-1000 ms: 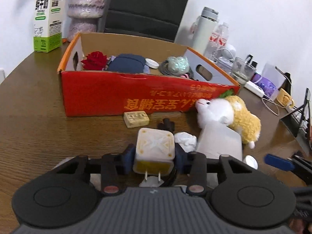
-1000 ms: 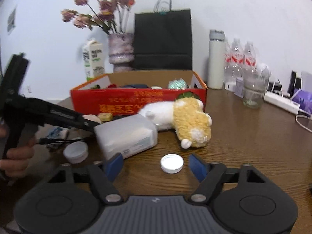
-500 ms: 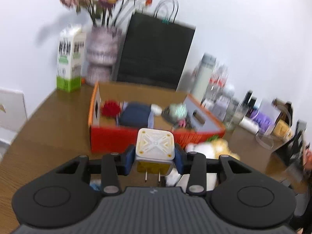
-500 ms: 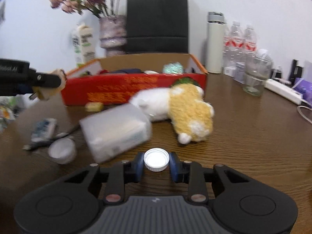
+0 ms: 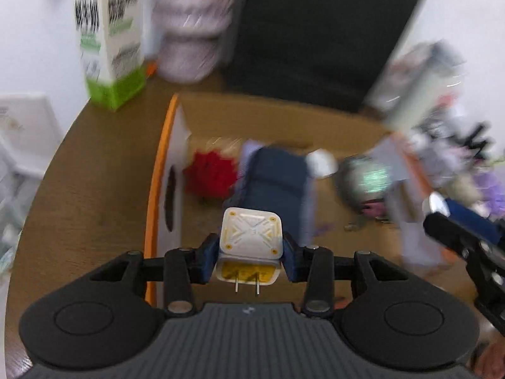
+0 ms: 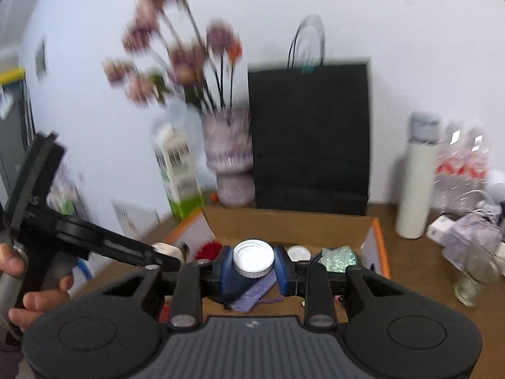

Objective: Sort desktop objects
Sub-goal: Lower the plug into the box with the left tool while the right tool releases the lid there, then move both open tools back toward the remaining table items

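My left gripper [image 5: 251, 254] is shut on a white and yellow plug adapter [image 5: 251, 237], its two prongs pointing back at the camera. It hangs above the open cardboard box [image 5: 164, 170], over a dark blue pouch [image 5: 274, 177] inside. My right gripper [image 6: 253, 267] is shut on a white bottle cap [image 6: 253, 258] and hovers at the box's [image 6: 375, 237] near side. In the right wrist view the left gripper [image 6: 167, 260] reaches in from the left, held by a hand [image 6: 31, 297]. In the left wrist view the right gripper [image 5: 442, 211] enters from the right.
The box also holds a red flower [image 5: 211, 173], a white lid [image 5: 322, 162] and a glittery green thing [image 5: 372, 180]. Behind the box stand a milk carton [image 5: 110, 41], a flower vase [image 6: 230, 164], a black paper bag [image 6: 311, 132] and a white flask [image 6: 416, 177]. A glass [image 6: 476, 271] stands at right.
Both grippers have risen from the table and moved toward the box. The right gripper closed on the bottle cap and lifted it; the left kept hold of the plug adapter.
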`<state>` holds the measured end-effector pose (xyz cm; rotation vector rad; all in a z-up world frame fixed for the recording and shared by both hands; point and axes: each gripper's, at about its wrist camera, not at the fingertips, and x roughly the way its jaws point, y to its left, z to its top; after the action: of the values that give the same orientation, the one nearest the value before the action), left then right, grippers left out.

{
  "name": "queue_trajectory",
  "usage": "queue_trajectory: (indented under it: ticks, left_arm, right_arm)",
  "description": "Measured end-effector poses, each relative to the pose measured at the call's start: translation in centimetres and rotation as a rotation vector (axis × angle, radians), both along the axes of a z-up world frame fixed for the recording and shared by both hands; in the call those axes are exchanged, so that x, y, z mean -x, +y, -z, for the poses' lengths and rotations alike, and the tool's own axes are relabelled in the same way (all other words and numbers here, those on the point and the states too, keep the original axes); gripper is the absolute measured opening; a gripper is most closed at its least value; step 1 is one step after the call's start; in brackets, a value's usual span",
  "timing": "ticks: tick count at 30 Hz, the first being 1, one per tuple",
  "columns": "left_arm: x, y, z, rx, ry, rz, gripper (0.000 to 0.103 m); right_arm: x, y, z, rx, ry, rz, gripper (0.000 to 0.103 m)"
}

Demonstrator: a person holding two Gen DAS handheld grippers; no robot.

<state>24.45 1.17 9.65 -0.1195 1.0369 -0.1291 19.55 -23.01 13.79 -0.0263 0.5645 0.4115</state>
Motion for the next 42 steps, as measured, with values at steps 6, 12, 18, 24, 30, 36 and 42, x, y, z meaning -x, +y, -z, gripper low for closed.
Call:
queue_trajectory:
  ticks: [6,12,18,24,30,36,42]
  left_arm:
    - [-3.5,0.0,2.2,-0.145,0.004,-0.058,0.040]
    - [-4.7,-1.9,3.7,-0.237,-0.070,0.003,0.048]
    - [-4.4,0.2,1.4,-0.095,-0.112,-0.040,0.077]
    - [-1.3,1.2,-2.2,-0.079,-0.122,-0.093,0.087]
    - [9.5,3.4,-1.7,-0.024,-0.256,-0.055,0.103]
    - [20.7,5.8,2.2,0.029,-0.355,-0.104,0.103]
    - [29.1,6.8,5.7,0.038,-0.355,-0.175,0.103]
  right_arm:
    - [-9.9,3.1,5.3,0.153,0.254,0.032,0.027]
    - [-13.4,4.4,9.3,0.162,0.357,0.052,0.027]
    - [-13.3,2.4,7.7,0.052,0.338,0.100,0.066]
    - [-10.0,0.1,3.8,0.058,0.258,0.097,0.070]
    - [-2.3,-2.3,2.1,0.073,0.149,0.097,0.075]
    - [7.8,-3.1,3.4,-0.008,0.055,0.078,0.085]
    - [16.5,-3.5,8.5,-0.101,0.100,0.136,0.087]
